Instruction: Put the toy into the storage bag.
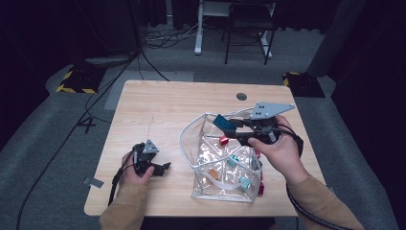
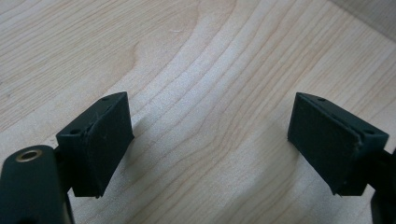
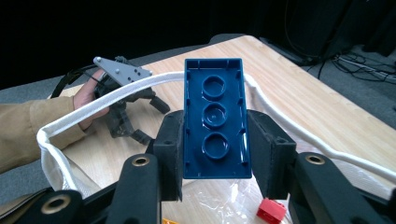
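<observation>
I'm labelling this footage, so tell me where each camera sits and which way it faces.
High view: above the person's side, looking forward and down on the table; forearms, both hands.
Left gripper view: on the left gripper, facing bare wood; open jaws.
Right gripper view: on the right gripper, jaws clamping a blue brick over the clear bag.
Shared: brick, bag, left gripper.
</observation>
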A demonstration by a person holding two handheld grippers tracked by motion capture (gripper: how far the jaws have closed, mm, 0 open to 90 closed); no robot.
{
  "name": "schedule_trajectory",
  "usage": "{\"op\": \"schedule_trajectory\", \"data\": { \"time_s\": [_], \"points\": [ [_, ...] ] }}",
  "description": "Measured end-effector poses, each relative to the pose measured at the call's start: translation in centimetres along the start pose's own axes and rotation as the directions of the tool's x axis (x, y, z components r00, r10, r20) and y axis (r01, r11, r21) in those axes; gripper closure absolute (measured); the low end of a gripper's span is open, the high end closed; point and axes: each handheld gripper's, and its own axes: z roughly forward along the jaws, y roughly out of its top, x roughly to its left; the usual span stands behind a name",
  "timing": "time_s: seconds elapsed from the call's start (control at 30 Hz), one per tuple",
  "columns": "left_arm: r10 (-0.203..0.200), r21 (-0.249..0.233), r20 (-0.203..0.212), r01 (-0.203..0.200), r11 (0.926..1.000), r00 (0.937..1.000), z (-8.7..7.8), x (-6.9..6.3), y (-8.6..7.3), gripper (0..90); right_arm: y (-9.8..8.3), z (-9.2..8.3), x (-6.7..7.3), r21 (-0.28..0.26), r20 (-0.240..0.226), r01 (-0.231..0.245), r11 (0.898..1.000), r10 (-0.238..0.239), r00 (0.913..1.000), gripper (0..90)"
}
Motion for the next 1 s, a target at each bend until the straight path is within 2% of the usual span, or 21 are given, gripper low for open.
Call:
{"op": "schedule_trajectory", "data": {
  "time_s": [0.43,1.0],
  "points": [
    [0.0,0.0,0.0,0.0,1.0,1.0,0.0,0.0,0.0,14.2,-1.1,2.4,0.6,0.054,-0.036,0.0,0.999,0.002,0.9994,59.6],
    [0.0,0.0,0.0,0.0,1.0,1.0,0.0,0.0,0.0,14.2,-2.6,3.8,0.9,0.147,-0.046,0.005,0.989,0.002,0.9989,59.5]
  ]
}}
